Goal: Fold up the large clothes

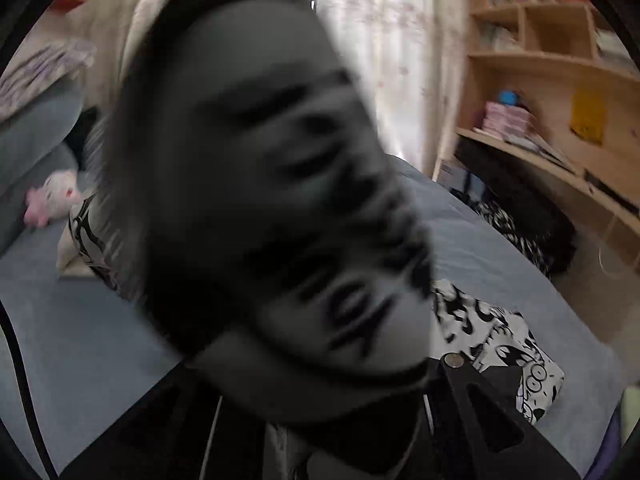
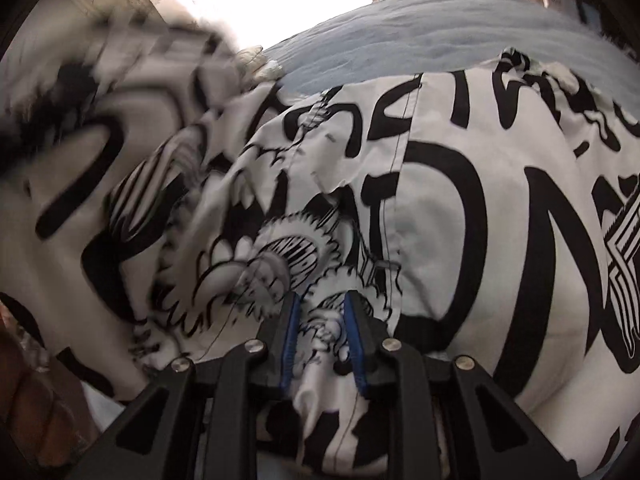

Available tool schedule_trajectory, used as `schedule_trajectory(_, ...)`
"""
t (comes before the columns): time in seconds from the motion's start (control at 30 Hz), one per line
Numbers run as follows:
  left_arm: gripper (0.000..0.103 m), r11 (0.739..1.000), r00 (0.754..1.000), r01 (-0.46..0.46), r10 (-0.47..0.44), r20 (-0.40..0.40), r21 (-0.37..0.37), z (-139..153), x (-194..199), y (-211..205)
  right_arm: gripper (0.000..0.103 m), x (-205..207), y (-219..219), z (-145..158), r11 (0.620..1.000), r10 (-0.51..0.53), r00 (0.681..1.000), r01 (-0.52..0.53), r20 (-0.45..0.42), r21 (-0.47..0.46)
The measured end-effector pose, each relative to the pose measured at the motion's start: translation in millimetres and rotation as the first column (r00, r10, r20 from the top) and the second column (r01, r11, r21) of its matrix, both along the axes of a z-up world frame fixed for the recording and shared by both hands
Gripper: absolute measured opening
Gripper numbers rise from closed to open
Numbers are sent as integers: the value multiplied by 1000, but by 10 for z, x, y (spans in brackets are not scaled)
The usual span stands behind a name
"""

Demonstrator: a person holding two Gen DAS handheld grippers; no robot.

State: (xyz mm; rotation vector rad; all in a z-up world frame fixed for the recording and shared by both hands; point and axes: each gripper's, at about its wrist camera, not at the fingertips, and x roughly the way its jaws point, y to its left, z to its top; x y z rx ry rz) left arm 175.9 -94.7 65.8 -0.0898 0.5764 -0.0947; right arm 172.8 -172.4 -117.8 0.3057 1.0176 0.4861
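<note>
A white garment with bold black graffiti print [image 2: 440, 220] lies spread on a blue-grey bed [image 2: 400, 28]. My right gripper [image 2: 322, 300] points down at it, and its blue pads [image 2: 294, 320] are shut on a bunched fold of the cloth. In the left wrist view a blurred part of the same garment [image 1: 256, 200] hangs right before the camera and hides the fingertips. Only the left gripper's black frame [image 1: 484, 412] shows at the lower right. The cloth is lifted with it, so it looks held. More of the garment [image 1: 500, 340] rests on the bed [image 1: 100, 340].
Wooden shelves [image 1: 540, 40] and a desk [image 1: 540, 152] stand to the right of the bed, with dark bags [image 1: 520, 208] beneath. A bright curtain [image 1: 380, 40] hangs behind. A pink-and-white plush toy [image 1: 56, 200] and grey pillows [image 1: 32, 140] lie at the left.
</note>
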Motion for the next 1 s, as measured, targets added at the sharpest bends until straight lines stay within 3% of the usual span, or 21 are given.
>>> schedule_trajectory(0.1,10,997,997,69,-70,17,26,66,65,-394,23,-146,-297,126,995,9,1000,-7,-26,99)
schedule_trajectory(0.17,10,992,993,118,-119,24,42,83,107,-688,23,-311,-667,244,988,-57,998,58,-11,146)
schedule_trajectory(0.23,10,985,986,167,-168,14,50,54,156,-965,23,-488,-1120,350,977,-181,983,177,21,120)
schedule_trajectory(0.37,10,951,954,297,-293,-63,82,-230,253,-1663,23,-828,-2017,481,899,-439,894,437,88,39)
schedule_trajectory(0.47,11,904,915,393,-366,-169,167,-677,269,-2144,23,-1006,-2450,492,835,-548,830,550,107,14)
schedule_trajectory(0.53,11,880,890,423,-359,-280,216,-1052,320,-2366,23,-1099,-2679,442,800,-598,796,600,98,3)
schedule_trajectory(0.6,11,872,882,427,-344,-324,238,-1256,348,-2423,23,-1158,-2826,368,780,-624,778,626,74,3)
schedule_trajectory(0.83,13,874,876,431,-345,-336,225,-1136,262,-2343,23,-1191,-2961,252,779,-628,778,627,25,28)
schedule_trajectory(1.0,19,884,879,414,-328,-345,216,-1002,252,-2392,23,-1112,-2925,336,786,-618,786,616,39,40)
